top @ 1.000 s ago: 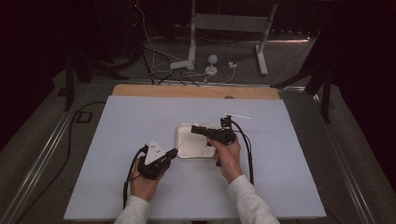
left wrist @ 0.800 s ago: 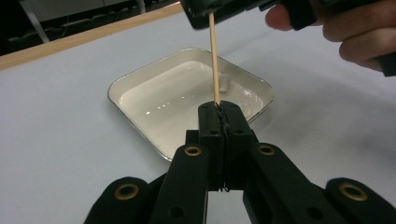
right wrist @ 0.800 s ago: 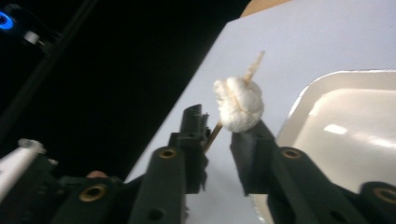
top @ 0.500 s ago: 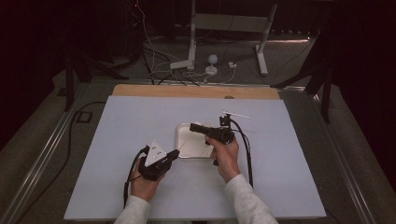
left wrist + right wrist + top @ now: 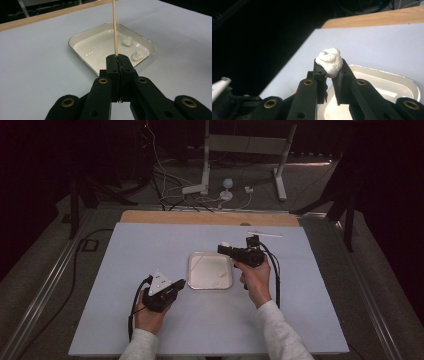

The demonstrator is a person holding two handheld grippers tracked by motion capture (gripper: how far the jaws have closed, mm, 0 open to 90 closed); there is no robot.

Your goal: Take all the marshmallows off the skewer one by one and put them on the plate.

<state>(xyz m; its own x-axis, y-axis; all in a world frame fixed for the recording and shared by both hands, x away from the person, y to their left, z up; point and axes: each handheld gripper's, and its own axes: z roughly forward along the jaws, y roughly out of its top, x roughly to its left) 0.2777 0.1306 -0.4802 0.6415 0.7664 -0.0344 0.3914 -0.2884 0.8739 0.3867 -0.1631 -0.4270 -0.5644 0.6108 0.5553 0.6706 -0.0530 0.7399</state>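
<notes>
Two claws are clamped: the left claw (image 5: 117, 62) on a wooden skewer (image 5: 114, 25), the right claw (image 5: 329, 68), just closing, on a white lump (image 5: 329, 61). Near the tabletop's middle, the left gripper view shows two more lumps (image 5: 132, 48) in the tray (image 5: 82, 37); the high view blurs them.

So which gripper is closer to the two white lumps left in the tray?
Right. The right gripper hovers over the tray's far right corner near both lumps, gripping another; the left gripper sits off its left edge.

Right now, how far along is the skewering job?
Done: left gripper is shut on the wooden skewer, nothing threaded on it yet. In hand: right gripper has just closed on one white puffy piece, held above the tray. Left: two pieces in the tray.
</notes>
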